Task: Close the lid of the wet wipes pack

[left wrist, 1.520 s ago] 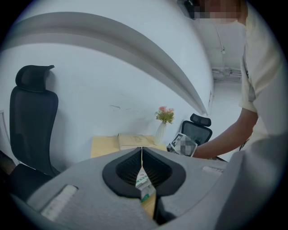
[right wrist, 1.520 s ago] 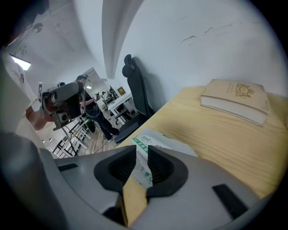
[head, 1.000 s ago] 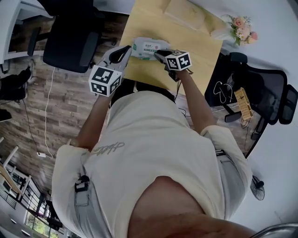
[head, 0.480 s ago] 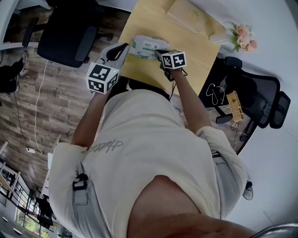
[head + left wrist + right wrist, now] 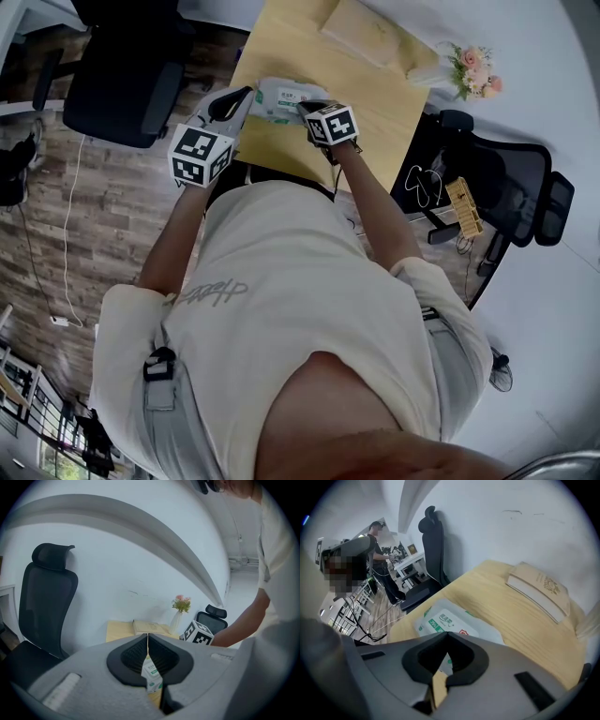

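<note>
The wet wipes pack (image 5: 284, 97) lies flat near the front edge of a pale wooden table (image 5: 394, 108), with the two tongs at either side of it. The left gripper (image 5: 147, 638) has its jaws pressed together, tips meeting, and the pack shows just past them through the gap lower down. The right gripper (image 5: 446, 634) is likewise pressed together with nothing pinched, its tips hanging over the near end of the pack, whose green-and-white label faces up. Whether the lid is down I cannot make out. Farther back on the table rest a tan book (image 5: 539, 592) and a vase of pink flowers (image 5: 469, 70). Black office chairs (image 5: 127, 80) stand on the wood-plank floor (image 5: 80, 206) beside white walls.
</note>
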Demonstrator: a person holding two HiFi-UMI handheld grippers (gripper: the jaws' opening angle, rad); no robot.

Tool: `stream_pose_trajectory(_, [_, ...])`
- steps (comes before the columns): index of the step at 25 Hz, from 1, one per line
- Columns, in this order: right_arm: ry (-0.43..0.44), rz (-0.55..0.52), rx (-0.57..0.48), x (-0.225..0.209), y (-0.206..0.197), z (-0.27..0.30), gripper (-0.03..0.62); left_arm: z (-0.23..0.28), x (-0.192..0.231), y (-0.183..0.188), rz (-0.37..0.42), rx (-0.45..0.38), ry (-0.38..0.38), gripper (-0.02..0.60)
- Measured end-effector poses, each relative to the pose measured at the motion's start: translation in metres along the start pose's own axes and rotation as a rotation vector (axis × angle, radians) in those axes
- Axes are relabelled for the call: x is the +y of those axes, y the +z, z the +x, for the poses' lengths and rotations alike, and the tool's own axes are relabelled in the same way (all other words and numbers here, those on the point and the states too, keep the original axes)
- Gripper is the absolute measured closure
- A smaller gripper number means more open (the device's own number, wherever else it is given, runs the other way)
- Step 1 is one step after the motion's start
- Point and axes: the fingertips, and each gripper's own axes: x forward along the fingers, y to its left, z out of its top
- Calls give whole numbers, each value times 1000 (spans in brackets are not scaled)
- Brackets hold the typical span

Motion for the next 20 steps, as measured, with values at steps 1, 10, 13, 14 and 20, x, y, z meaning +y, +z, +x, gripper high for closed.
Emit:
stream_pose_trajectory(1, [4,-11,-6,2,4,1,591,0,2,1,0,0,-1,565])
stream_pose_trajectory(10, [-9,-56,44,6,9,21,591,-8,16,-5,-26,5,7,565])
stream_pose_trajectory(13, [-9,-29,37,5,8,22,591,-10,19,-9,-33,11,11,565])
stream_pose_trajectory(14, [-9,-22,36,4,8,23,591,-10,20,-11,-35,14,11,565])
stream_pose_trajectory(20, [-35,-33,46,5,6,28,591,-8,18,-13,-38,19,0,565])
